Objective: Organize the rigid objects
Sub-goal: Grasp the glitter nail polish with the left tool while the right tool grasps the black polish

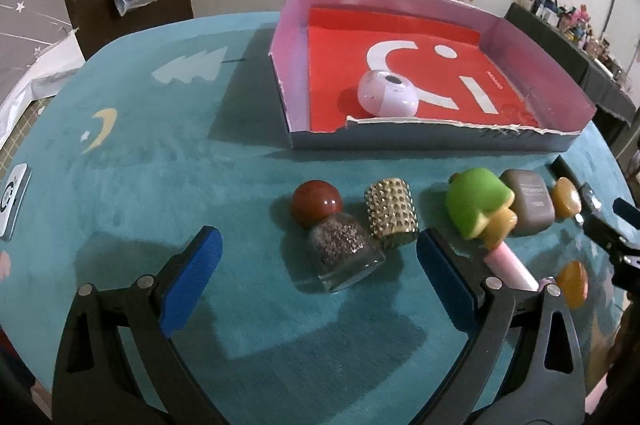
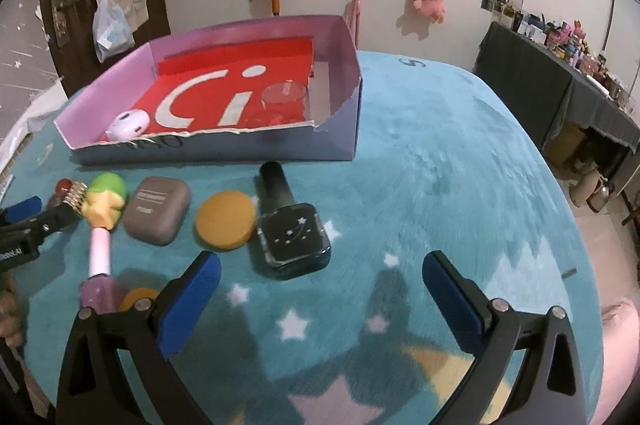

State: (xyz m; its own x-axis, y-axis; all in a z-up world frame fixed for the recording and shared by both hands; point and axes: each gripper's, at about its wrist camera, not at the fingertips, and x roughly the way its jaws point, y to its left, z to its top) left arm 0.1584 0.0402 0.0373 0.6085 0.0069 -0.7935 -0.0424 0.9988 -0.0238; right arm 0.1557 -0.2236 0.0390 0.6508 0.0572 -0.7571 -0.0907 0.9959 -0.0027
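Orange disc (image 2: 138,299) partly hidden behind right gripper finger (image 2: 188,305), at 8 o'clock. Red ball (image 2: 63,186) mostly hidden behind studded cylinder (image 2: 77,198), at 9 o'clock. Shelf clutter (image 1: 568,19) at 2 o'clock too small to identify.

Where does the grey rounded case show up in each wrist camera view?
Left wrist view: the grey rounded case lies at the right, between the green toy head and an orange disc.
Right wrist view: the grey rounded case lies at lower left, again between the green toy head and the orange disc.
Shared landmark: the pink-walled box behind the row.
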